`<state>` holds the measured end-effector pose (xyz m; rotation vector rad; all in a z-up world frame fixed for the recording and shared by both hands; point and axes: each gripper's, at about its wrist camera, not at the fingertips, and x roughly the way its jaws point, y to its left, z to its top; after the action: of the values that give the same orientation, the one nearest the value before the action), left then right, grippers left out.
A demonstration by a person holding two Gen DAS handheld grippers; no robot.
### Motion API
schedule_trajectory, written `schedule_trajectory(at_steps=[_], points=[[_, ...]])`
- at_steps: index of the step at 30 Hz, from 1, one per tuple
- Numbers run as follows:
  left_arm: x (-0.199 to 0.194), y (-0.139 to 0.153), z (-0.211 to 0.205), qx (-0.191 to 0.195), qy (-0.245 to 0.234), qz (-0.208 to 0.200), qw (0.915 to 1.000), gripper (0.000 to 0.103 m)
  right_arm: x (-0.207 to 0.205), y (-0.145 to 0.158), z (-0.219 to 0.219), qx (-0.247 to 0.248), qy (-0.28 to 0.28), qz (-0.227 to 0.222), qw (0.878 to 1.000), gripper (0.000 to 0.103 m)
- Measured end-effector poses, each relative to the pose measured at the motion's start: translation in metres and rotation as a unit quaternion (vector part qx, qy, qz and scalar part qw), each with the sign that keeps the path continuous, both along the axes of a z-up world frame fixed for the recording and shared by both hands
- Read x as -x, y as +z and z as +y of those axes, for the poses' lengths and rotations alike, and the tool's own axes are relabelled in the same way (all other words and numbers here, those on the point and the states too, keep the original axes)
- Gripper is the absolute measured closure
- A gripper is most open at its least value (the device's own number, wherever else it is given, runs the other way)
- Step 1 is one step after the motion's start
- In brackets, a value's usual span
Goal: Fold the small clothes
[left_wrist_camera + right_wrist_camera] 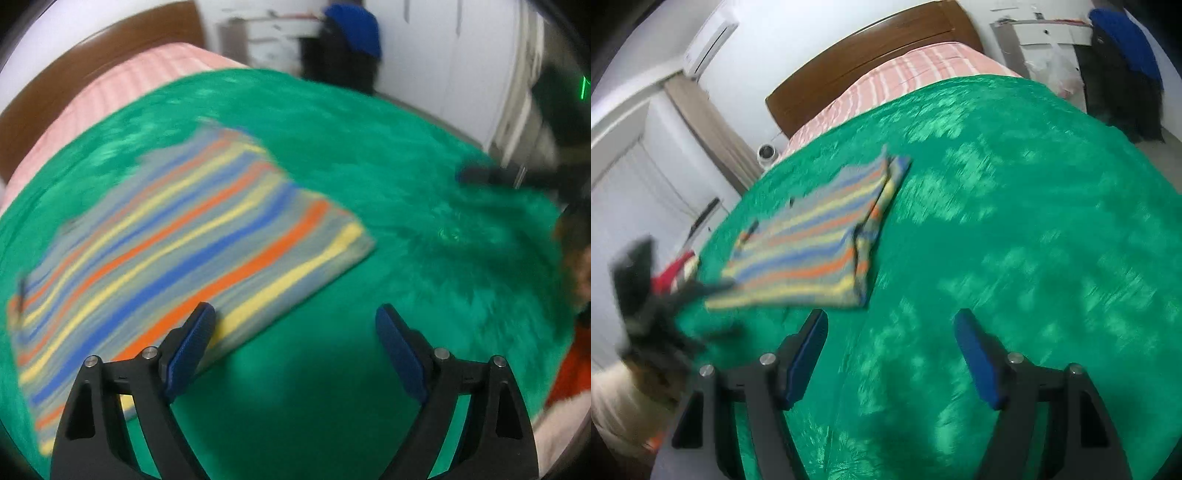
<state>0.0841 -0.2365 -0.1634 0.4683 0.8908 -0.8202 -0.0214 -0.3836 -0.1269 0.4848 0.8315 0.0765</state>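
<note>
no brand, label or writing can be read anywhere; a small green glowing mark at the far right edge of the left wrist view is too blurred to make out.

the left gripper (295, 325) has its blue-padded fingers (192, 343) spread wide, holding nothing. one finger overlaps the near edge of the striped garment in the view, but whether it touches cannot be told; the other is over bare blanket.

the right gripper (890, 332) is likewise spread wide and holds nothing, its fingers (975, 354) over the green blanket (1015, 221), just beside the garment's near edge.

the striped garment (809, 251) lies flat on the green blanket, folded into a rough rectangle with one layer doubled over along one side. its stripes are orange, yellow, blue and grey. beyond the blanket lie a pink striped sheet (916, 70) and a brown headboard (864, 51).
</note>
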Motion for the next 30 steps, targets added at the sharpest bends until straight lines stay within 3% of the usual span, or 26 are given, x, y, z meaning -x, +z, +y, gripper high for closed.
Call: schedule_trajectory(at_steps=[4, 5, 6, 8, 10, 14, 16, 17, 18, 19, 21, 25, 28, 30], points=[[0.000, -0.015, -0.045, -0.022, -0.005, -0.046, 0.9987, 0.017, -0.028, 0.017, -0.028, -0.052, 0.007, 0.005, 0.999, 0.032], [-0.004, -0.014, -0.046, -0.017, 0.006, -0.044, 0.9989, 0.030, -0.040, 0.016, -0.033, -0.071, 0.016, 0.012, 0.997, 0.032], [-0.009, -0.013, -0.044, -0.008, 0.023, -0.039, 0.9989, 0.054, -0.051, 0.015, -0.035, -0.084, 0.024, 0.018, 0.996, 0.032], [-0.021, -0.011, -0.033, 0.014, 0.059, -0.023, 0.9979, 0.090, -0.082, 0.008, -0.038, -0.113, 0.044, 0.037, 0.992, 0.032], [-0.030, -0.011, -0.016, 0.057, 0.072, 0.015, 0.9956, 0.092, -0.124, -0.006, -0.034, -0.136, 0.065, 0.066, 0.986, 0.032], [-0.036, -0.002, 0.000, 0.124, 0.079, 0.049, 0.9879, 0.093, -0.203, -0.045, -0.015, -0.152, 0.085, 0.125, 0.977, 0.033], [-0.039, 0.005, 0.015, 0.157, 0.090, 0.068, 0.9811, 0.094, -0.230, -0.063, -0.004, -0.156, 0.071, 0.138, 0.976, 0.042], [-0.042, 0.009, 0.026, 0.174, 0.099, 0.077, 0.9767, 0.094, -0.241, -0.067, 0.001, -0.153, 0.063, 0.138, 0.977, 0.061], [-0.045, 0.015, 0.042, 0.195, 0.112, 0.086, 0.9707, 0.094, -0.248, -0.067, 0.007, -0.146, 0.057, 0.137, 0.978, 0.089], [-0.050, 0.019, 0.053, 0.209, 0.121, 0.090, 0.9662, 0.094, -0.254, -0.061, 0.015, -0.138, 0.054, 0.131, 0.980, 0.093], [-0.061, 0.034, 0.093, 0.254, 0.152, 0.105, 0.9494, 0.094, -0.261, -0.038, 0.035, -0.138, 0.071, 0.105, 0.982, 0.094], [-0.068, 0.053, 0.169, 0.308, 0.204, 0.109, 0.9228, 0.094, -0.274, 0.021, 0.104, -0.134, 0.122, 0.060, 0.982, 0.094], [-0.070, 0.056, 0.232, 0.332, 0.256, 0.115, 0.9008, 0.094, -0.291, 0.034, 0.163, -0.128, 0.156, 0.063, 0.977, 0.094], [-0.070, 0.049, 0.265, 0.330, 0.290, 0.115, 0.8912, 0.094, -0.304, 0.032, 0.210, -0.107, 0.184, 0.070, 0.975, 0.094]])
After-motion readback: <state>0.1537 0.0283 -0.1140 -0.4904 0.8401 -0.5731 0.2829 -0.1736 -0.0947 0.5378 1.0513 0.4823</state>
